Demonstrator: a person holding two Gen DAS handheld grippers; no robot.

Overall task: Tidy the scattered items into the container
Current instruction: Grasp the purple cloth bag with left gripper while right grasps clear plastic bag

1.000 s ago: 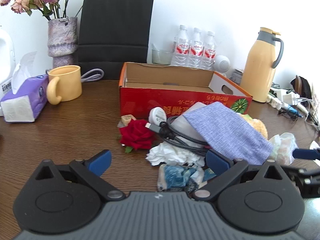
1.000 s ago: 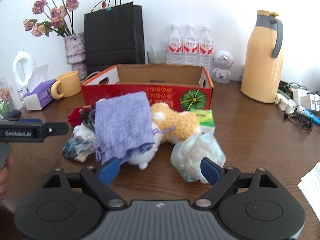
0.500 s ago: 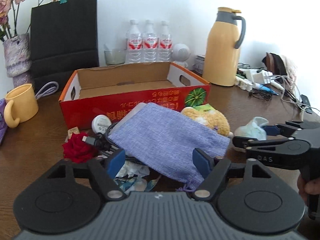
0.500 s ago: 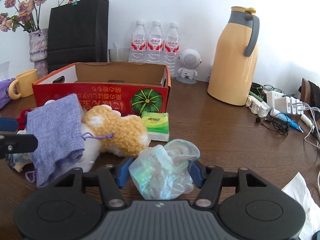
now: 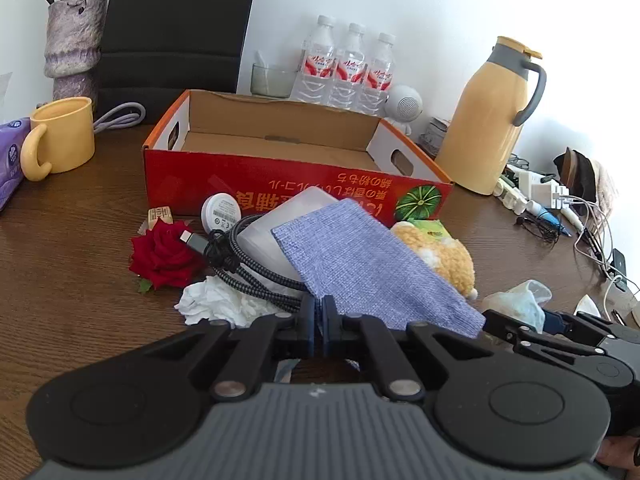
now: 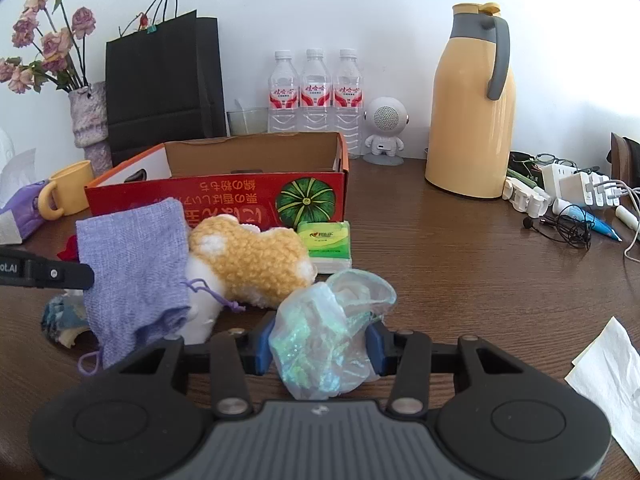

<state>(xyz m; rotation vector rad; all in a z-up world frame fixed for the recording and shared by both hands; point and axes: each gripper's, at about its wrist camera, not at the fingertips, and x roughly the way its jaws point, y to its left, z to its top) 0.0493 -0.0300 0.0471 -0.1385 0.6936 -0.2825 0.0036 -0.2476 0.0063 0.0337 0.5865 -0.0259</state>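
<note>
The red cardboard box [image 5: 280, 184] stands open behind a heap of items. My left gripper [image 5: 319, 320] is shut on the near edge of the purple cloth pouch [image 5: 360, 264], which lies over a clear case and a braided cable [image 5: 256, 276]. A red rose [image 5: 164, 254], a white tissue wad [image 5: 212, 304] and a round white puck [image 5: 221, 212] lie to the left. My right gripper [image 6: 320, 342] is closing, and both pads press the crumpled plastic bag [image 6: 328, 340]. A yellow knitted toy [image 6: 252, 256] and a green tissue pack [image 6: 326, 240] lie beyond it.
A yellow mug [image 5: 60, 136], a vase and a black paper bag [image 6: 160, 88] stand at the back left. Three water bottles [image 6: 316, 96], a small white speaker and a yellow thermos [image 6: 468, 120] line the wall. Chargers and cables [image 6: 576, 192] crowd the right; a white napkin [image 6: 608, 364] lies near right.
The left jaws went from wide open to shut at the pouch's edge. The right gripper moved in on the plastic bag and its jaws narrowed around it.
</note>
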